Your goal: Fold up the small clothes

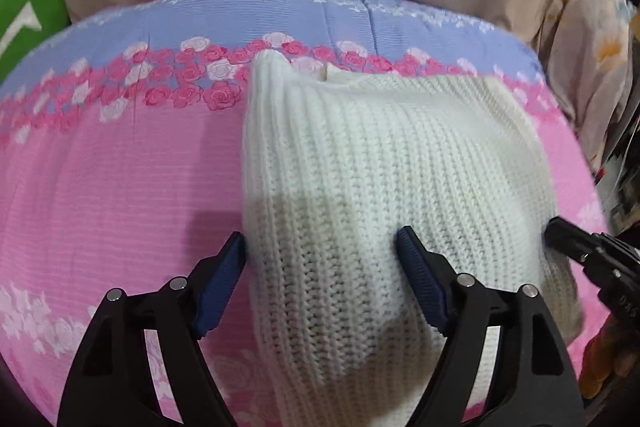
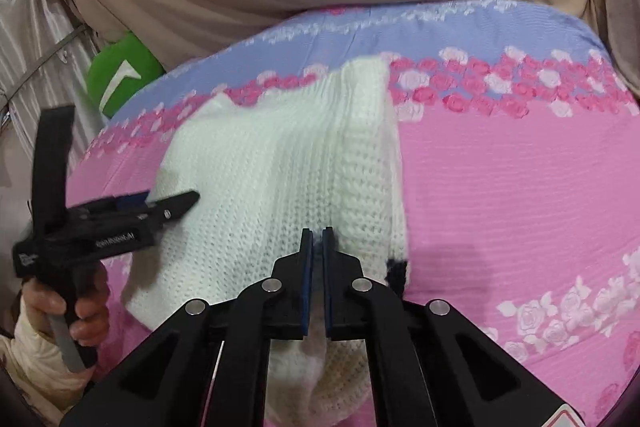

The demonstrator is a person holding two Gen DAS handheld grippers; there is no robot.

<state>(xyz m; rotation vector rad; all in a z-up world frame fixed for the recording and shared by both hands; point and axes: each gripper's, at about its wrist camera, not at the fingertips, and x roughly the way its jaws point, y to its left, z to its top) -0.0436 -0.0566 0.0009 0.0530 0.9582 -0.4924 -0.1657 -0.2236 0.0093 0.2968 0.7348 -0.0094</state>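
Left wrist view: left gripper [image 1: 320,247] is hanging over the white knit garment [image 1: 380,167], jaws standing wide, one blue pad at the garment's left edge, the other over the knit, nothing clamped. Garment is lying on the bed's pink floral sheet [image 1: 120,167], its far end reaching the rose border. Right gripper [image 2: 317,237] is sitting with jaws nearly closed, pinching a bit of the knit between the pads. In the right wrist view a hand [image 2: 76,311] is gripping the left tool's handle. Green cushion [image 2: 120,75] is sitting behind the bed.
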